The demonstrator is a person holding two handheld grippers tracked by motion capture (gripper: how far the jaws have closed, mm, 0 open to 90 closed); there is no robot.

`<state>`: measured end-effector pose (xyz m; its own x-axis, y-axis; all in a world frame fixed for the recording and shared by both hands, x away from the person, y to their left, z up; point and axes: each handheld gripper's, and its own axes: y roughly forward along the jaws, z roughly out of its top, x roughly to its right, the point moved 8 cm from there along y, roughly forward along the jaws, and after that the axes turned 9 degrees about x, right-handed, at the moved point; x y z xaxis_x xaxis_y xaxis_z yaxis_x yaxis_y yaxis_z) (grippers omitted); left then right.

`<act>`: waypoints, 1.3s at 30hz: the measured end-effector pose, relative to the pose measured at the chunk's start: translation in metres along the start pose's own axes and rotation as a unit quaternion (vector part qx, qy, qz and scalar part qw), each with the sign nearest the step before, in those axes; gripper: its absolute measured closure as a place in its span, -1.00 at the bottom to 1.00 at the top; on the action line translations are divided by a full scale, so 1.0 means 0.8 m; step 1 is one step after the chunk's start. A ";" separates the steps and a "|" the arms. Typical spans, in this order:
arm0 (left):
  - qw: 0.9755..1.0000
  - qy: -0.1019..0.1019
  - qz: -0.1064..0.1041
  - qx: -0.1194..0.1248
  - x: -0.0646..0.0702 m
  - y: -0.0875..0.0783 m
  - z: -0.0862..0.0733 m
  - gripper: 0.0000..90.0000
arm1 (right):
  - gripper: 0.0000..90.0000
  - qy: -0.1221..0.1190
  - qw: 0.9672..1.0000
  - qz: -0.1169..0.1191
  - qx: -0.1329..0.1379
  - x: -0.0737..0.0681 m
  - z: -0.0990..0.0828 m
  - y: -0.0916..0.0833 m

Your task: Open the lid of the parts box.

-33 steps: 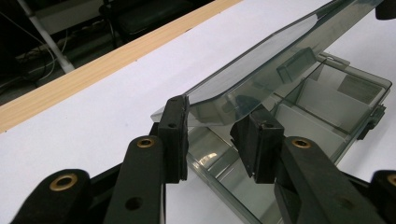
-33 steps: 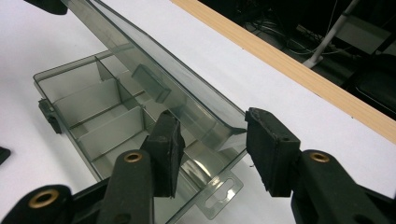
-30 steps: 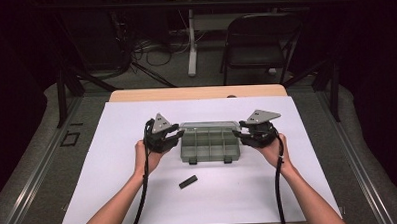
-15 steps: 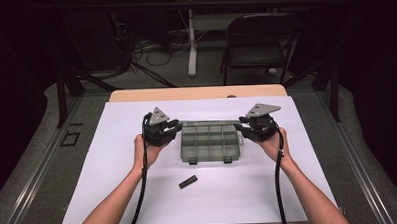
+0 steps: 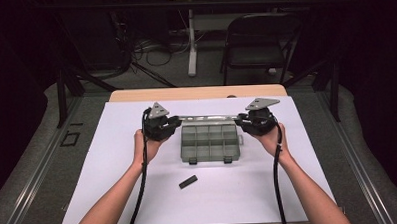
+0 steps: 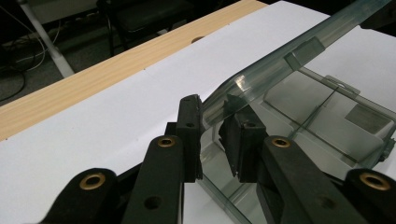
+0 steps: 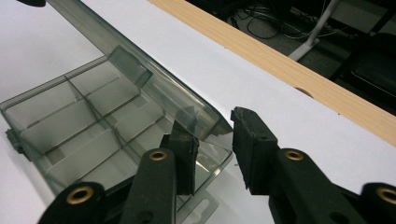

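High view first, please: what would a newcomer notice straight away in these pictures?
A translucent grey plastic compartment box sits mid-table on the white sheet, its lid raised. The left gripper and right gripper each straddle a lid corner, jaws having just been closing. A small black rectangular block lies nearer the person.

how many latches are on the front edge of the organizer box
2. On the organizer box, one latch sits at the near-left of the front edge and the other latch at the near-right, both toward the person. None seem hidden.
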<state>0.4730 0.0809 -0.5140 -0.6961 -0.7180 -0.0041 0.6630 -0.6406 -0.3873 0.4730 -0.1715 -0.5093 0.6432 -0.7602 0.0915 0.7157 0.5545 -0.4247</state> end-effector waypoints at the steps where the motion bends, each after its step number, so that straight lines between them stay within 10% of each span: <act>1: 1.000 -0.001 0.000 0.001 -0.001 0.001 0.001 0.70 | 0.58 0.002 1.000 -0.001 0.000 0.001 0.001 0.001; 39: 1.000 -0.024 0.013 -0.008 -0.025 0.026 0.010 0.80 | 0.78 0.036 0.999 -0.027 -0.003 0.026 0.000 0.027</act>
<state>0.5027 0.0795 -0.5148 -0.6645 -0.7467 0.0303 0.6756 -0.6175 -0.4028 0.5014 -0.1754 -0.5164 0.5830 -0.8110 0.0491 0.7465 0.5109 -0.4263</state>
